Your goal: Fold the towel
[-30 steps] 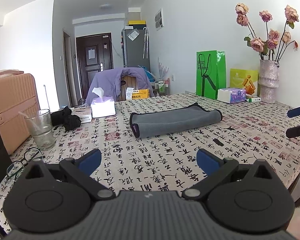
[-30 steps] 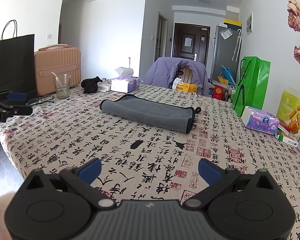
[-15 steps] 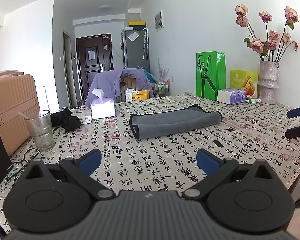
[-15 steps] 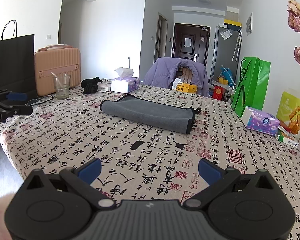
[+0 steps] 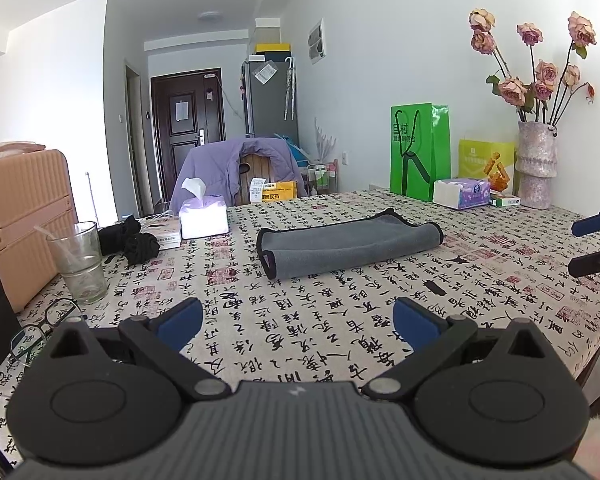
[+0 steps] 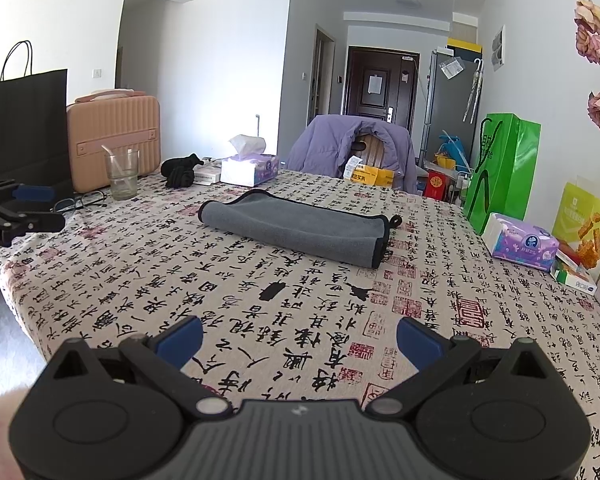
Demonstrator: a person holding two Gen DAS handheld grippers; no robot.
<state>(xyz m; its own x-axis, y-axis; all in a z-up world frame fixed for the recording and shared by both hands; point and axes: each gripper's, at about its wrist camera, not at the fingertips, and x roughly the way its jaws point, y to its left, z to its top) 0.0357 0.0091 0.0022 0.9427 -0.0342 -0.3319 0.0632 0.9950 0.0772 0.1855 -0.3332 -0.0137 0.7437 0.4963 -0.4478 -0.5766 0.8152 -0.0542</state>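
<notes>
A grey towel (image 5: 348, 244) with black trim lies folded into a long narrow band in the middle of the table; it also shows in the right wrist view (image 6: 296, 232). My left gripper (image 5: 296, 326) is open and empty, held above the table's near edge, well short of the towel. My right gripper (image 6: 298, 340) is open and empty, also well short of the towel. Each gripper shows at the edge of the other's view: the right one (image 5: 594, 244) and the left one (image 6: 24, 208).
The table (image 5: 340, 320) has a calligraphy-print cloth. On it stand a glass (image 5: 78, 262), glasses (image 5: 40, 328), a black cloth (image 5: 132, 240), tissue boxes (image 5: 202, 220), a green bag (image 5: 418, 152), a flower vase (image 5: 536, 164), a pink suitcase (image 6: 114, 140).
</notes>
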